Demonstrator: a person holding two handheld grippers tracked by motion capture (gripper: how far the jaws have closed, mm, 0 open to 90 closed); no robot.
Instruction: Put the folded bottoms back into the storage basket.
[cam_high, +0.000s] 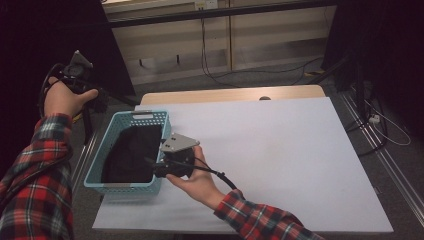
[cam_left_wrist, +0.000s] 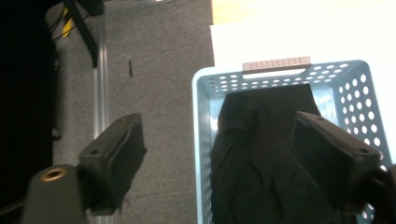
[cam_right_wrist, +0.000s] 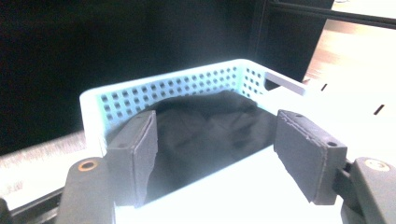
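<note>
Right claw (cam_high: 156, 166) beside lengthwise basket (cam_high: 98, 171), handle (cam_high: 142, 114) at far end.

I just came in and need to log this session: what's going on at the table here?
A person in a plaid shirt holds a hand-held gripper in each hand beside a light blue basket with a black cloth lying inside. The right hand-held gripper sits at the basket's near right edge, jaws open and empty, pointing at the cloth. The left hand-held gripper hangs above the basket's left side, jaws also open, holding nothing.
</note>
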